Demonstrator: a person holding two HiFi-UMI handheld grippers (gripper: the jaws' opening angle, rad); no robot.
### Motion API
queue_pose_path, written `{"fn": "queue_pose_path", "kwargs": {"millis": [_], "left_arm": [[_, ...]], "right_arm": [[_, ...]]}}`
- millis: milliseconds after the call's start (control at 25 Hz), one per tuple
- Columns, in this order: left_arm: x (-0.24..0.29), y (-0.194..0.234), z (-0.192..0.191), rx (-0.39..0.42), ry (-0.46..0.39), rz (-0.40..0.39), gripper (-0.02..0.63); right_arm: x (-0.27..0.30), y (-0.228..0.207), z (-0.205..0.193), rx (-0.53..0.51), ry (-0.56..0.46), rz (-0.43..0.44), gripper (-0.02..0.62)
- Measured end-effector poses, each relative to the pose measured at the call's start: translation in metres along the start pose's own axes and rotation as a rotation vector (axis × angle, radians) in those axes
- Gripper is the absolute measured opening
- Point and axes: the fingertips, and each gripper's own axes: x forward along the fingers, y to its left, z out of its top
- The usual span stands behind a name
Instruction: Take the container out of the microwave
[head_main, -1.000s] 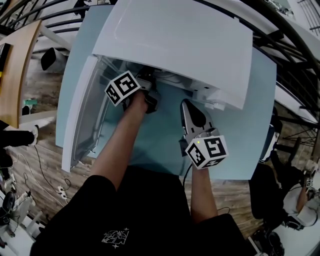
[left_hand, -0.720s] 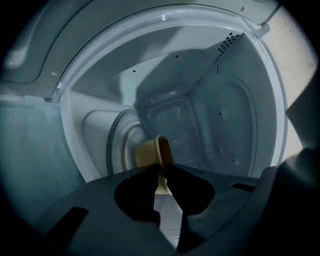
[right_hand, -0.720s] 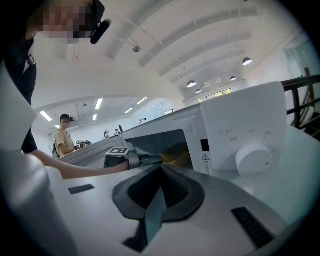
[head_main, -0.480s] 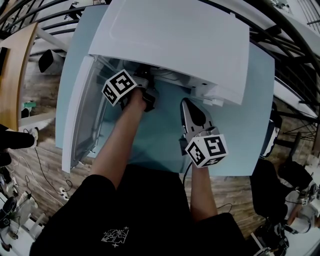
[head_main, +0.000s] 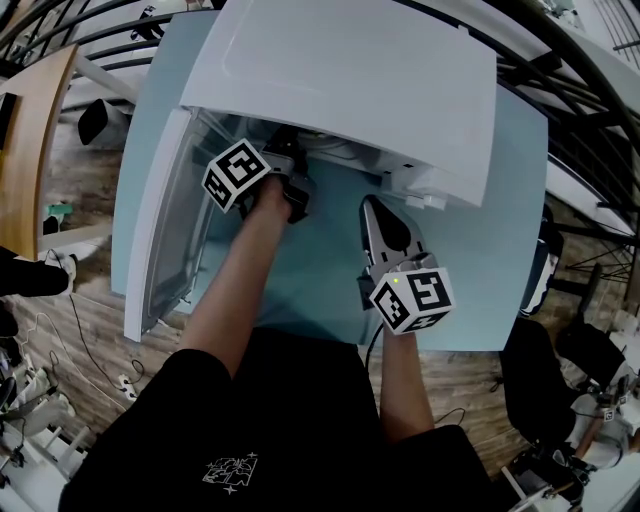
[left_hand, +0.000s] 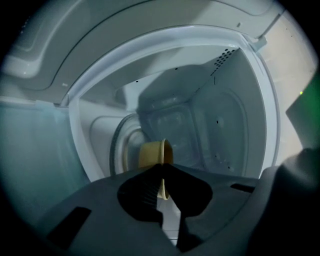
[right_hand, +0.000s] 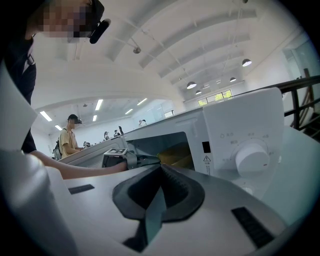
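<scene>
Left gripper view: the left gripper (left_hand: 161, 170) reaches inside the microwave (left_hand: 220, 125). Its jaws are pressed on the thin wall of the tan container (left_hand: 150, 152), and a pale strip of that wall shows between them. The rest of the container sits just beyond the jaw tips, in front of the round turntable (left_hand: 119, 150) (whether it touches the turntable cannot be told).

Right gripper view: the right gripper (right_hand: 161, 169) has its jaws pressed together with nothing between them. It faces the microwave front from outside. The control dial (right_hand: 252, 157) is to the right. The container appears as a yellow shape in the open cavity, well apart from these jaws.

Head view: the microwave door (head_main: 165, 230) is swung open to the left. The left gripper is at the cavity mouth. The right gripper hangs over the pale blue table (head_main: 500, 260), just in front of the microwave.
</scene>
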Motion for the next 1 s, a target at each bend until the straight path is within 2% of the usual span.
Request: {"fn": "queue_pose_path", "kwargs": {"millis": [1000], "left_arm": [[-0.028, -0.008, -0.011, -0.031, -0.035, -0.054, 0.026]], "right_arm": [[-0.014, 0.008, 0.003, -0.023, -0.009, 0.029, 0.005]]}}
